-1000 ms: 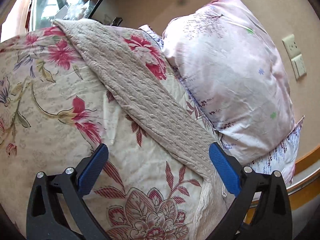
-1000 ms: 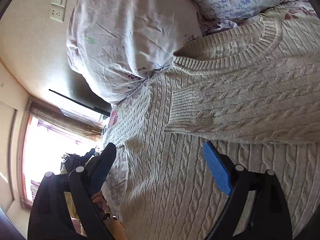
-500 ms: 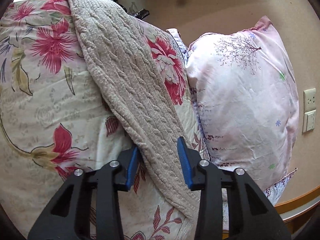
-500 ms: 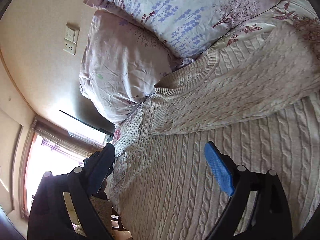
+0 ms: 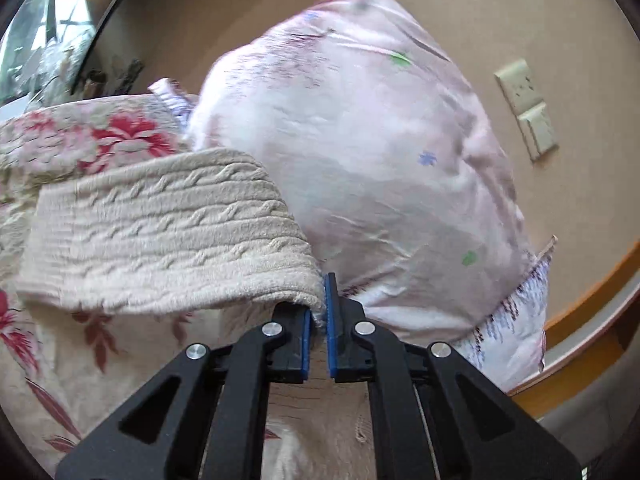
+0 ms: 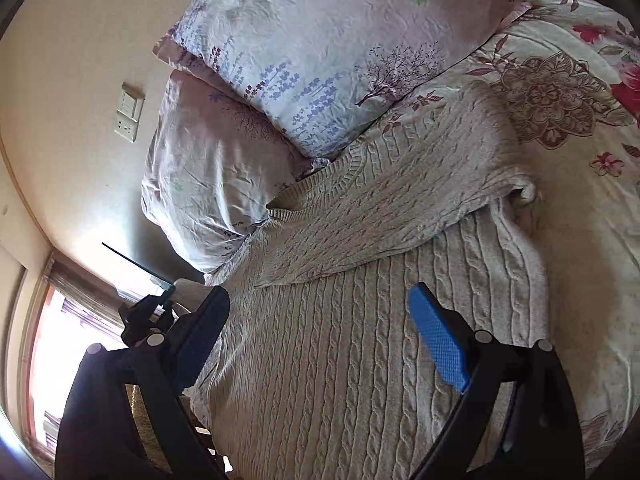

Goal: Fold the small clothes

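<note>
A beige cable-knit sweater [image 6: 360,368] lies flat on the floral bedspread [image 6: 592,208], its collar towards the pillows. One sleeve [image 6: 384,216] is folded across its chest. In the left wrist view my left gripper [image 5: 318,296] is shut on the other sleeve [image 5: 168,236], pinching its edge between the blue pads. That sleeve is lifted off the bed and bends away to the left. My right gripper [image 6: 316,300] hovers over the sweater's body with its jaws wide open and nothing between them.
Two pale printed pillows [image 6: 328,40] [image 5: 380,168] lean against the beige wall at the head of the bed. A wall socket plate [image 5: 528,112] sits beside them. A wooden bed frame [image 5: 592,308] curves at the right, and a bright window [image 6: 68,344] lies to the left.
My left gripper's jaws closed on the sleeve and raised it, so the sleeve now bends over to the left. My right gripper drew back, and more of the sweater and bedspread shows.
</note>
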Demonstrator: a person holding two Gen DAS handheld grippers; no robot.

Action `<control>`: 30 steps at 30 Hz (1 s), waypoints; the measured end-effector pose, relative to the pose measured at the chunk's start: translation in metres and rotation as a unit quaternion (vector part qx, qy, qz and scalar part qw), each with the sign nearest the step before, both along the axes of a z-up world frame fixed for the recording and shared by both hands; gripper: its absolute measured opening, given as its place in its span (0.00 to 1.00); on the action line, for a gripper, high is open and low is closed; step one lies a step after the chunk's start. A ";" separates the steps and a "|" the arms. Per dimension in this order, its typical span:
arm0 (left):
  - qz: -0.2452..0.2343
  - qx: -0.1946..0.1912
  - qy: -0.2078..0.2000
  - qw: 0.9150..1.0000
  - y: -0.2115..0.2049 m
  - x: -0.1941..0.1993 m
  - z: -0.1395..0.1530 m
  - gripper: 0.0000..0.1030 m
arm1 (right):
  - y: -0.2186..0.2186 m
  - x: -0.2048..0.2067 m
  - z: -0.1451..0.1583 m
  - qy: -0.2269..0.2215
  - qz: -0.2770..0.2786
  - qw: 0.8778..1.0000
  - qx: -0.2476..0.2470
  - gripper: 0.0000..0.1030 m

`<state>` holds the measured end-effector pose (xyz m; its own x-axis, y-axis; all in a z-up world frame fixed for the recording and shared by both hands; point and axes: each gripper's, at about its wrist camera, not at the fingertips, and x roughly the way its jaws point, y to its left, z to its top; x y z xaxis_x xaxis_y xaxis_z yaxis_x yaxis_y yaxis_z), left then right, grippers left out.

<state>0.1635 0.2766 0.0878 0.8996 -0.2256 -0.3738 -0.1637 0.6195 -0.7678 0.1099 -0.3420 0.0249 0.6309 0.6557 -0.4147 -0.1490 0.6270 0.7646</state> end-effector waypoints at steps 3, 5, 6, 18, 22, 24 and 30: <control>-0.083 0.043 -0.036 0.995 -0.070 0.016 0.023 0.06 | -0.002 -0.003 -0.001 -0.003 -0.004 1.000 -0.007 0.91; -0.142 0.078 -0.043 0.986 -0.123 0.025 0.025 0.06 | -0.002 -0.003 -0.003 -0.002 -0.006 1.000 -0.009 0.91; -0.168 0.097 -0.036 0.980 -0.148 0.032 0.020 0.06 | -0.002 -0.002 -0.005 0.001 -0.006 1.000 -0.008 0.91; -0.264 0.219 0.090 0.935 -0.226 0.028 -0.055 0.76 | 0.052 0.008 0.016 -0.036 0.051 0.994 -0.088 0.91; -0.201 0.302 0.061 0.930 -0.189 -0.009 -0.039 0.78 | 0.115 0.014 0.045 -0.111 0.104 0.970 -0.190 0.90; -0.178 0.316 0.076 0.929 -0.166 -0.018 -0.042 0.78 | 0.155 0.016 0.054 -0.151 0.144 0.949 -0.235 0.87; -0.171 0.314 0.129 0.925 -0.121 -0.029 -0.067 0.78 | 0.281 0.038 0.053 -0.221 0.258 0.883 -0.324 0.57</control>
